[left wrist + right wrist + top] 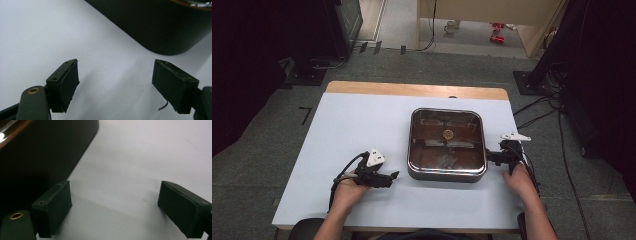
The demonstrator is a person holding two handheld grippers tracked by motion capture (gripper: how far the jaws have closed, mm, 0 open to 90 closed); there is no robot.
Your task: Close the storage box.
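Approach step, nothing grasped yet. Square metal pan [447,145] with rounded corners sat right of centre on the white worktop [352,130], brownish liquid inside and a small round yellowish bit [448,134] floating near its middle. Left gripper [387,178] lay low on the worktop at the pan's 8 o'clock, near but apart from the wall, fingers [65,85] spread wide with bare worktop between them; the left gripper view had the pan's dark outer wall [160,27] ahead at 1 o'clock. Right gripper [492,157] was at the pan's 3 o'clock, just beside the right rim, contact could not be told; its fingers [53,207] were also wide apart and empty, with the pan wall [37,152] at 10 o'clock in the right gripper view. Judged: both hands were lining up on opposite sides for a two-sided grip. Next move called for closing in on the rim from both sides, level and even, since liquid would likely slosh on a tilt.
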